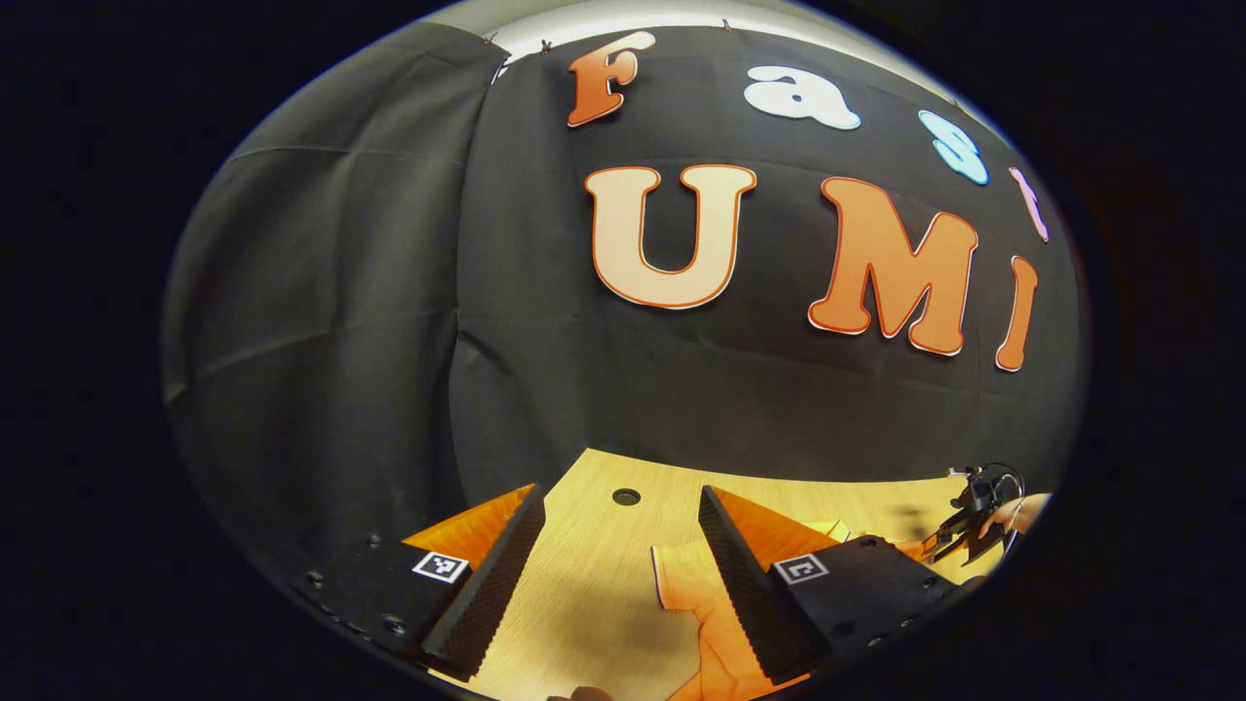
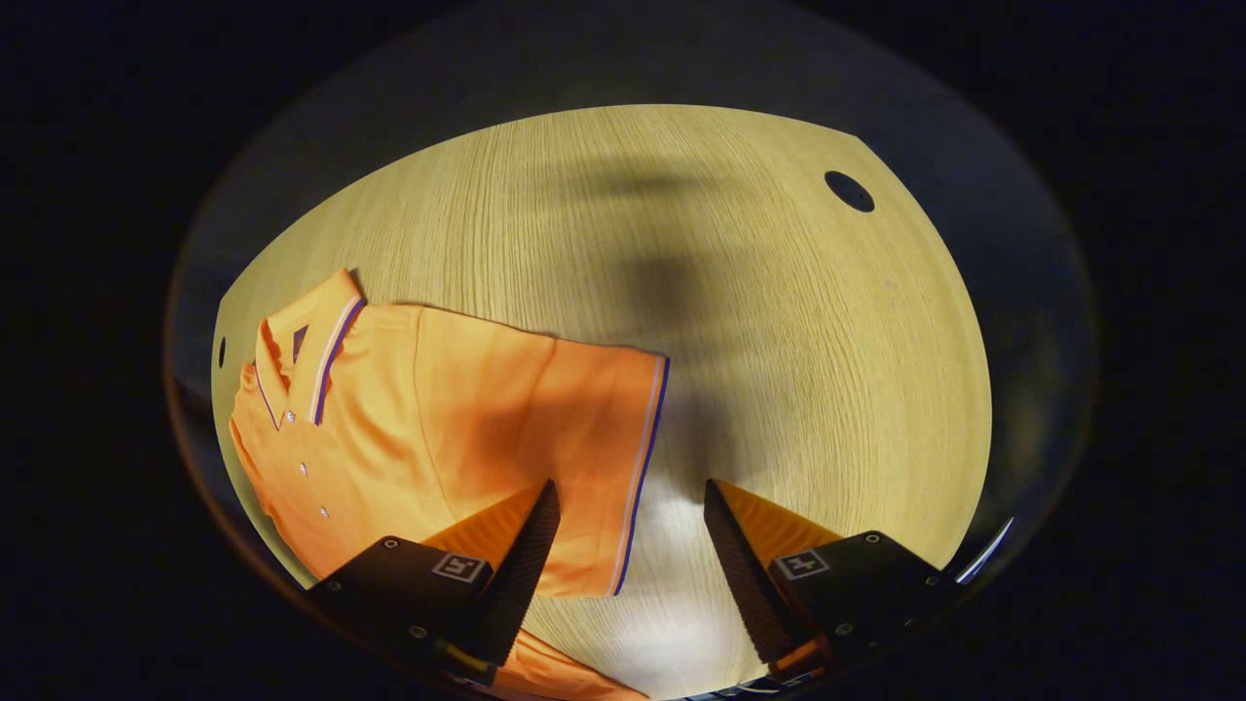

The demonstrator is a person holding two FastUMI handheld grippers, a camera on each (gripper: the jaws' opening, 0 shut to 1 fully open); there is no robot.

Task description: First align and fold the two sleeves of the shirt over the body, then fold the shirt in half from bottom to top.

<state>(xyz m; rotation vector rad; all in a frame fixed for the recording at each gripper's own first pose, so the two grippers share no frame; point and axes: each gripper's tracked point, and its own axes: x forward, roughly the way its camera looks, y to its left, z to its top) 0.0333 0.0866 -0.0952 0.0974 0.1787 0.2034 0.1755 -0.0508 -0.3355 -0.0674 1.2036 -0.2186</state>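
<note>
An orange polo shirt (image 2: 438, 428) lies flat on the wooden table (image 2: 779, 321), collar (image 2: 311, 346) toward the far left, buttons down its front. One short sleeve (image 2: 604, 458) with a striped cuff is spread out to the right. My right gripper (image 2: 628, 545) hovers above that cuff, open, its left finger over the sleeve cloth and its right finger over bare wood. In the left gripper view, my left gripper (image 1: 618, 565) is open low over the table, and the other orange sleeve (image 1: 696, 594) lies under its right finger. The other gripper (image 1: 973, 516) and a hand show far right.
A round hole (image 2: 849, 191) is cut in the table near its far right corner, also seen as a hole (image 1: 626, 497) ahead of the left gripper. The black cloth wall (image 1: 409, 321) stands just behind the table's far edge.
</note>
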